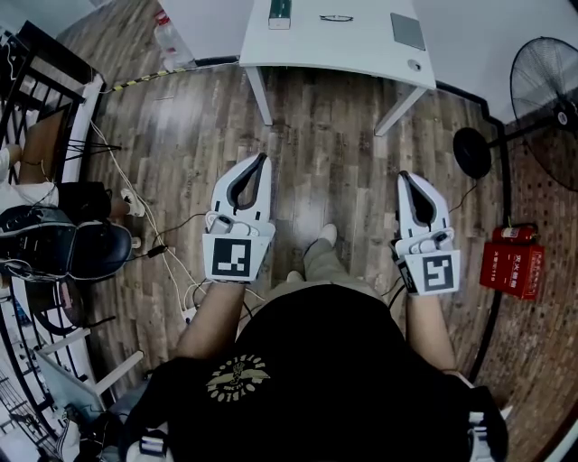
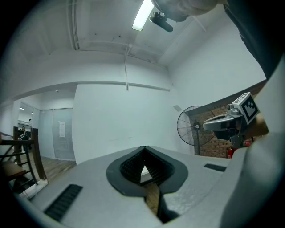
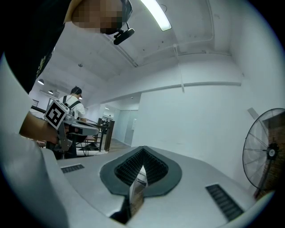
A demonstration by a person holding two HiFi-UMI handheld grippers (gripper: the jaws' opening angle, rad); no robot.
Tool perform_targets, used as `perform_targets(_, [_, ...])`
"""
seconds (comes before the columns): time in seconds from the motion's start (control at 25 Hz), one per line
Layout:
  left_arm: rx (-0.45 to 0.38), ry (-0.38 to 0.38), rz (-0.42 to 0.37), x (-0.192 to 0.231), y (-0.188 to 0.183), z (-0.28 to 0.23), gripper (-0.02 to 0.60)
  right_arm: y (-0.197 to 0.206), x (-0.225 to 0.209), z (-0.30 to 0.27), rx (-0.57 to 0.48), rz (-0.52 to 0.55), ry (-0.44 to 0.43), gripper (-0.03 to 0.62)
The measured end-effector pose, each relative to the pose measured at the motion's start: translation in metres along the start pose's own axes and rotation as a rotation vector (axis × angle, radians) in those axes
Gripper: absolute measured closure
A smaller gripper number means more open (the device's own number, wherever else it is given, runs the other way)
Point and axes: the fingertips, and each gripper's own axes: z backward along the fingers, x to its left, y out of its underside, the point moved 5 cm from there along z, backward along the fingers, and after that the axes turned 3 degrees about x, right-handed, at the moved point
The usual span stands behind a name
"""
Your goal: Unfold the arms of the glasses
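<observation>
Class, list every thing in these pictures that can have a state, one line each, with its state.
left gripper: shut, nothing between its jaws.
right gripper: shut, nothing between its jaws.
glasses: lying on the white table, untouched; too small to tell if the arms are folded.
fan: standing upright; cannot tell if it is spinning.

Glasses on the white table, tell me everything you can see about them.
The glasses show only in the head view, small and far off: a thin dark frame lying flat on the white table, between a box and a grey pad. Only the tabletop touches them. Whether the arms are folded is too small to tell.
</observation>
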Motion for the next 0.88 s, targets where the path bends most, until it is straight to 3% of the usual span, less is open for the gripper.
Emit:
perform_targets(0.48, [0.047,-0.001,-0.021,0.005,0.013,-0.052,0.575,0.032,-0.038,-0.028,0.052,-0.052,-0.011,0.594])
perform_targets(0.88, [0.084,0.037,0.023,-0.005,0.015,-0.104,0.574,0.047,-0.086,-0.055,0.079,-0.071,0.015,0.593])
